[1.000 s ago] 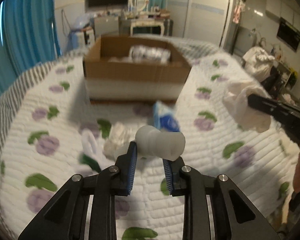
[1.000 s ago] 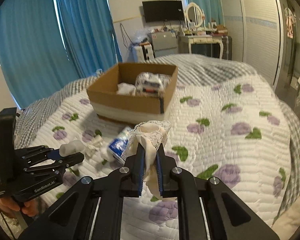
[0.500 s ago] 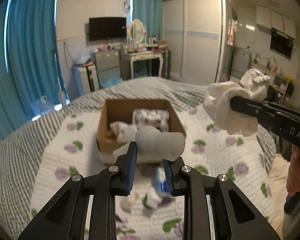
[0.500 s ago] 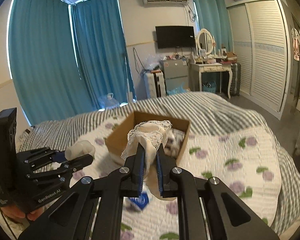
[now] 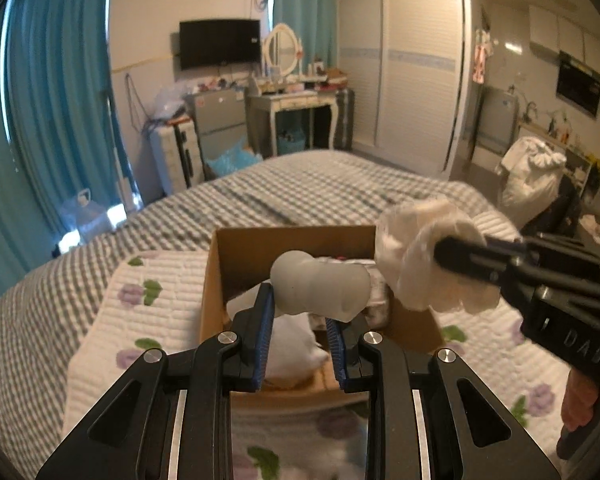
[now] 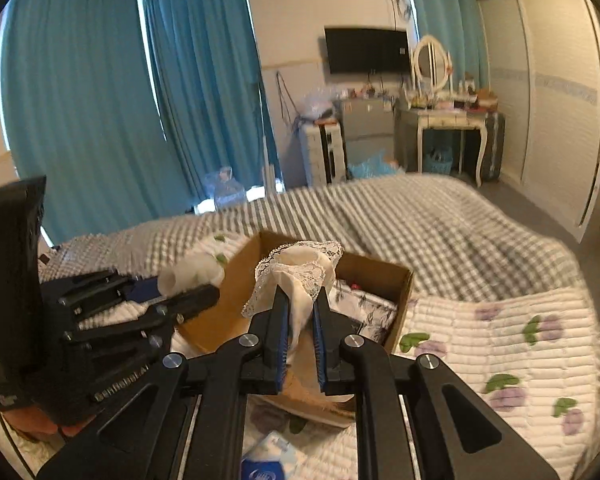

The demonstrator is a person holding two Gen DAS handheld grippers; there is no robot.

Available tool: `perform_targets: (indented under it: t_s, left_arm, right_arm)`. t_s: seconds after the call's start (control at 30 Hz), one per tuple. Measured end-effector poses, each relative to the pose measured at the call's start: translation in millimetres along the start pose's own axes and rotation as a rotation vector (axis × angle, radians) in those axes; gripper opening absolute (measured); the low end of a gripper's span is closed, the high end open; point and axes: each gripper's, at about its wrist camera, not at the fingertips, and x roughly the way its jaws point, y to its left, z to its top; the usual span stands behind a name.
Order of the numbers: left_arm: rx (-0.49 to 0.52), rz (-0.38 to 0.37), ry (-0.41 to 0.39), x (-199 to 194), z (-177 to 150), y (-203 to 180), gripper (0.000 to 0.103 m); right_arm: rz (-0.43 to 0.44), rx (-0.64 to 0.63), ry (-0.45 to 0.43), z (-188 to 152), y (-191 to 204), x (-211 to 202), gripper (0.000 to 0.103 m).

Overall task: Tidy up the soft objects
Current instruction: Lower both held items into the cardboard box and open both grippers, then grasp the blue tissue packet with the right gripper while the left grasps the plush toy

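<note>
Left wrist view first: the left gripper (image 5: 300,322) is clamped on a pale grey rolled soft piece (image 5: 320,290), which juts well out past the blue pads, poised above the near end of the cardboard box (image 5: 216,280); white items already lie inside, just below it; the right gripper (image 5: 452,254) reaches in from the right, its tips buried in a lace-trimmed white cloth (image 5: 428,260) over the box's right wall. The risk here, I'd say, is crowding; the roll and the cloth bundle look very close, and a nudge between them could knock the roll loose onto the floral quilt (image 5: 104,340) rather than into the box.

Right wrist view now: the right gripper (image 6: 300,314) is pinched tight on the lace-trimmed white cloth (image 6: 300,268), which hangs over the box (image 6: 396,280); the left gripper (image 6: 196,298) sits at the box's left wall, gripping the grey roll (image 6: 190,274). Lace snags; on release it may cling to the ribbed pads and drag back out; a patterned packet (image 6: 364,308) fills the far side, so the cloth might drape over the wall; a blue packet (image 6: 266,466) on the quilt awaits.
</note>
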Motion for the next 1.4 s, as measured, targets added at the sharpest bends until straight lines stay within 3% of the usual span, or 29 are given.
perform_targets:
  t_s: [0.17, 0.3, 0.37, 0.4, 0.43, 0.5, 0.67, 0.87, 1.0, 1.1, 1.13, 1.23, 1.4]
  left_arm:
    - [0.004, -0.008, 0.045, 43, -6, 12, 0.026]
    - [0.031, 0.027, 0.066, 63, -10, 14, 0.032]
    - [0.019, 0.060, 0.079, 69, -14, 17, 0.055]
    - [0.011, 0.061, 0.072, 69, -14, 18, 0.072]
    - [-0.002, 0.065, 0.056, 67, -15, 20, 0.075]
    - [-0.007, 0.050, 0.058, 61, -14, 19, 0.075]
    - [-0.007, 0.069, 0.016, 21, -4, 17, 0.075]
    - [0.027, 0.098, -0.101, -67, 12, 2, 0.075]
    - [0.030, 0.113, -0.181, -132, 17, -6, 0.076]
    - [0.023, 0.131, -0.218, -166, 10, -9, 0.103]
    - [0.021, 0.146, -0.236, -175, 4, -10, 0.103]
    - [0.013, 0.166, -0.214, -181, -15, -9, 0.103]
    - [-0.052, 0.179, -0.135, -161, -62, 0, 0.103]
  right_arm:
    - [0.020, 0.056, 0.078, -12, -28, 57, 0.011]
    - [0.025, 0.075, 0.086, -20, -41, 74, 0.011]
    - [0.017, 0.087, 0.091, -22, -46, 78, 0.019]
    - [0.010, 0.091, 0.094, -23, -48, 79, 0.030]
    - [0.004, 0.096, 0.092, -24, -50, 79, 0.041]
    - [0.006, 0.105, 0.085, -24, -52, 75, 0.045]
    - [-0.020, 0.113, 0.036, -12, -45, 40, 0.050]
    - [-0.070, 0.063, -0.063, 14, -17, -49, 0.058]
    - [-0.101, 0.016, -0.141, 25, 5, -117, 0.070]
    - [-0.119, -0.031, -0.167, 22, 22, -157, 0.084]
    - [-0.124, -0.047, -0.169, 19, 28, -165, 0.091]
    - [-0.119, -0.078, -0.167, 3, 40, -177, 0.101]
    - [-0.098, -0.107, -0.083, -34, 44, -154, 0.102]
